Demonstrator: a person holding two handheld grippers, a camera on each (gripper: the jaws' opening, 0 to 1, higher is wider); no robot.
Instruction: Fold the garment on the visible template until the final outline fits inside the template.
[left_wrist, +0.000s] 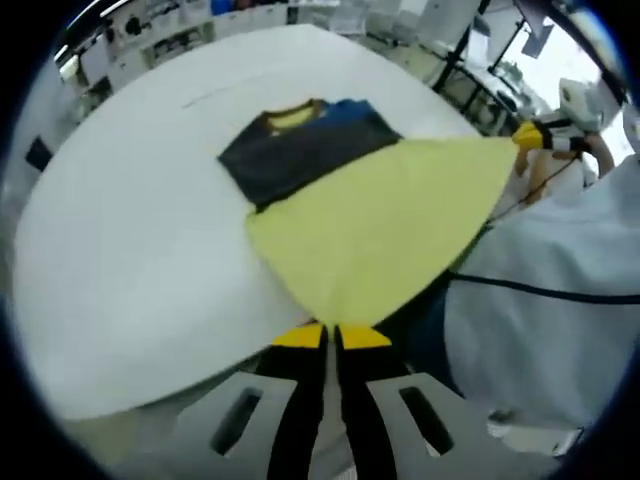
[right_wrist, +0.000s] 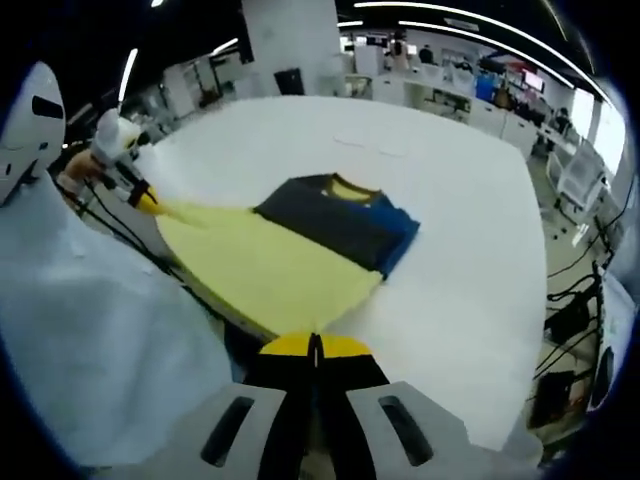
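Note:
A garment lies on the white table (left_wrist: 120, 240), its dark upper part (left_wrist: 300, 150) flat, with a yellow collar and a blue sleeve. Its yellow lower part (left_wrist: 380, 230) is lifted and stretched toward the table's near edge. My left gripper (left_wrist: 331, 336) is shut on one corner of the yellow hem. At the other hem corner my right gripper (left_wrist: 528, 136) shows at the upper right. In the right gripper view, my right gripper (right_wrist: 315, 345) is shut on the yellow hem (right_wrist: 270, 270), and my left gripper (right_wrist: 146, 204) pinches the far corner at the left. The dark part (right_wrist: 335, 220) lies beyond.
The person's white clothing (left_wrist: 560, 320) stands close to the table edge, also at the left of the right gripper view (right_wrist: 90, 330). A black cable (left_wrist: 540, 290) crosses it. Faint lines (left_wrist: 225, 95) mark the table behind the garment. Desks and equipment (right_wrist: 450, 90) stand far behind.

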